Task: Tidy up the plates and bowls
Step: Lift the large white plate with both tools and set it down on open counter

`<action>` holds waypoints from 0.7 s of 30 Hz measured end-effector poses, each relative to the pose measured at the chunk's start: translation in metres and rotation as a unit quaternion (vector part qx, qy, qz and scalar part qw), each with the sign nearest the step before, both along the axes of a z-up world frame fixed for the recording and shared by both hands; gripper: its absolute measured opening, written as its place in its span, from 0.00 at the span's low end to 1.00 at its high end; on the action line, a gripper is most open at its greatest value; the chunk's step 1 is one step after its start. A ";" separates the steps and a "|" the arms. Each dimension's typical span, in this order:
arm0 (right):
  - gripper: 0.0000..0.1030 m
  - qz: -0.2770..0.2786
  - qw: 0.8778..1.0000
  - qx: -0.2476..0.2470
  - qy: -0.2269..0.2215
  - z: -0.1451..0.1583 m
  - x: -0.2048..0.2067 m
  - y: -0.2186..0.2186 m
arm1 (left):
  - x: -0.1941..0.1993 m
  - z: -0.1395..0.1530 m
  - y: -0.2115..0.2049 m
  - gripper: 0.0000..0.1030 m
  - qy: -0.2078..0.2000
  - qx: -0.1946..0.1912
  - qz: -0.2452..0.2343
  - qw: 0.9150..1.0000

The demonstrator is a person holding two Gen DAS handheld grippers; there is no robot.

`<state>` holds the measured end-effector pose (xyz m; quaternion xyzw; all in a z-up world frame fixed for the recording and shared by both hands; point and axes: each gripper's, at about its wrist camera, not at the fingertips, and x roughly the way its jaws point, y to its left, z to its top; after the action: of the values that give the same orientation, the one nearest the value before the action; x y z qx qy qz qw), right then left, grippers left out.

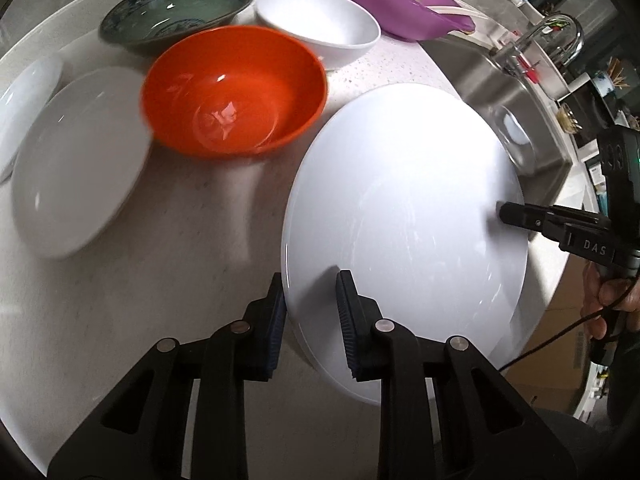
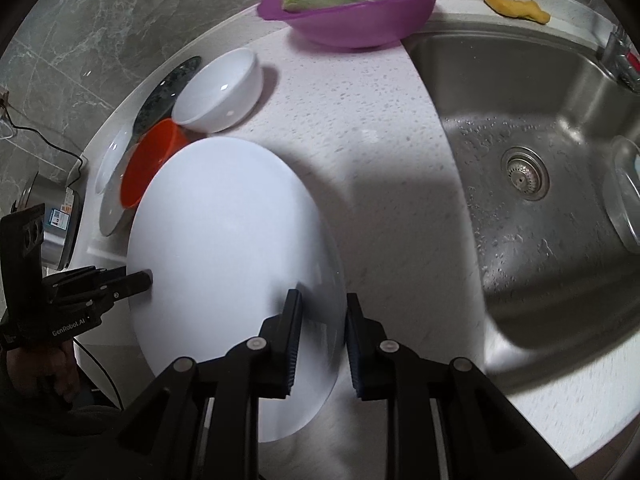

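Plate [image 1: 404,216]: I hold it over the counter [image 1: 160,264], beside the sink [image 2: 520,152].
Left gripper [image 1: 312,320]: clamped on its rim.
Right gripper [image 2: 320,332]: clamped on opposite rim.
Advice: I'd keep it level.

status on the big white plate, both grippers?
Left gripper and right gripper each straddle the large white plate's rim, opposite sides. Grip closure unclear. Orange bowl sits close beyond it; sink alongside.

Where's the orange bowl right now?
In the left wrist view the orange bowl sits on the countertop, between the white plate and the white bowl.
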<state>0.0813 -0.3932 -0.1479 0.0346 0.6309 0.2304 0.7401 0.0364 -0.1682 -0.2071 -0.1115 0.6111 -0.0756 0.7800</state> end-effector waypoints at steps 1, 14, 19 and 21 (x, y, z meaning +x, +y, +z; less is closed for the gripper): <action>0.22 0.001 1.000 -0.002 0.000 0.003 -0.006 0.005 | -0.006 0.002 0.006 0.21 0.002 -0.003 0.002 1.000; 0.22 0.031 0.999 0.011 0.040 0.009 -0.085 0.126 | -0.106 0.018 0.135 0.21 0.032 0.000 0.034 0.999; 0.21 0.051 0.997 0.010 0.052 -0.002 -0.106 0.184 | -0.130 0.011 0.191 0.21 0.043 0.005 0.059 0.997; 0.21 0.055 0.997 0.011 0.055 -0.005 -0.110 0.201 | -0.136 0.013 0.210 0.21 0.039 0.013 0.063 0.997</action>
<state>-0.0286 -0.1917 -0.1532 0.0206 0.6688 0.2752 0.6903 -0.0998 0.0415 -0.1946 -0.1428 0.6341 -0.0142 0.7598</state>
